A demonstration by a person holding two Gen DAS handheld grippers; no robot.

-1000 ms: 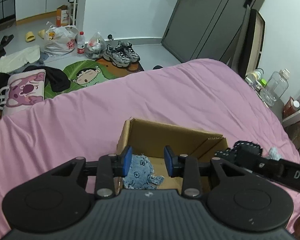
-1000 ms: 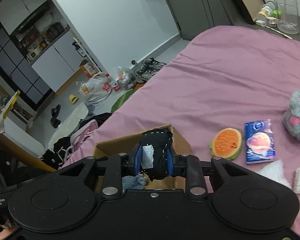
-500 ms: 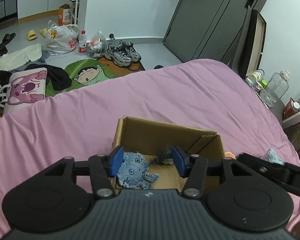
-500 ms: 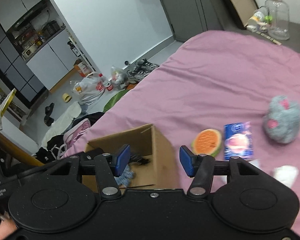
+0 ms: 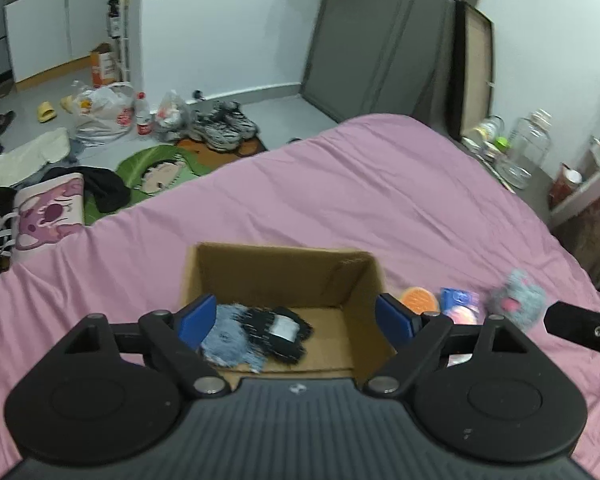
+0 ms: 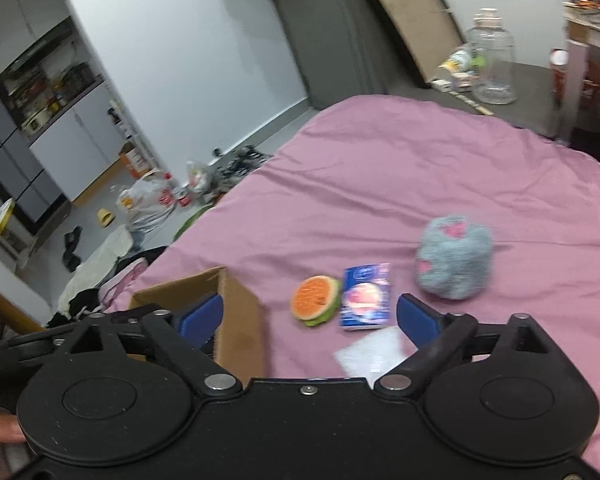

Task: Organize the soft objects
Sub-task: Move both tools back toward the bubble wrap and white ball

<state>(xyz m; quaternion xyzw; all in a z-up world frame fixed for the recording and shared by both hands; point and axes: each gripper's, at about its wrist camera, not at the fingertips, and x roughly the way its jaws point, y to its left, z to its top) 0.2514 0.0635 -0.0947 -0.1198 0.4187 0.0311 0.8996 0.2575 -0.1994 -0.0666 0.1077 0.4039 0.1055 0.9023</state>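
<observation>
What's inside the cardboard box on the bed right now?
The cardboard box holds a blue plush and a black knit item, touching. The left gripper hides the box's near floor.

Under my claw the bedsheet [image 5: 340,184] is matt pink cloth, softly creased. The box [image 5: 284,268] is dull brown cardboard. At right, a fuzzy grey plush [image 6: 454,262] and a glossy packet [image 6: 365,297].

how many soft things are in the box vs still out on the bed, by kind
In the cardboard box:
blue fabric toy: 1
black knitted item: 1
On the pink bed:
watermelon-slice plush: 1
blue packet: 1
grey fluffy plush: 1
white packet: 1
Total: 6
</observation>
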